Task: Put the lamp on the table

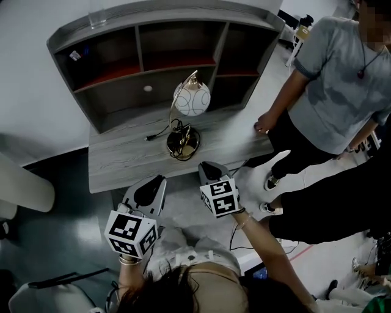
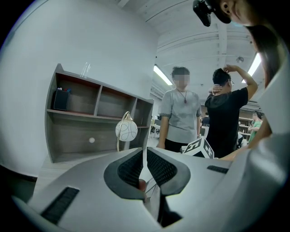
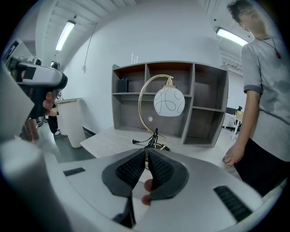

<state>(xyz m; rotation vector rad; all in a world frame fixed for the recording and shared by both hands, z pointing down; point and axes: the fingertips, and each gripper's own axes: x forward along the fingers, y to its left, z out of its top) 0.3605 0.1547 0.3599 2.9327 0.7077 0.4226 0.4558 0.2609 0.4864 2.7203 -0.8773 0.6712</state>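
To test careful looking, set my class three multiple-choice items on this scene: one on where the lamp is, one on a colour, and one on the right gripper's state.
1. Where is the lamp?
A. on the table, in front of the shelf
B. on top of the shelf
C. on the floor

2. What colour is the lamp's globe?
A. red
B. white
C. black

3. How do the right gripper's jaws stand?
A. wide apart
B. shut on the lamp's stem
C. together, with nothing between them

Answers:
1 A: the lamp's base rests on the table, just in front of the shelf.
2 B: the globe is white with thin dark lines.
3 C: the right gripper view shows the jaws meeting, and the lamp stands apart beyond them.
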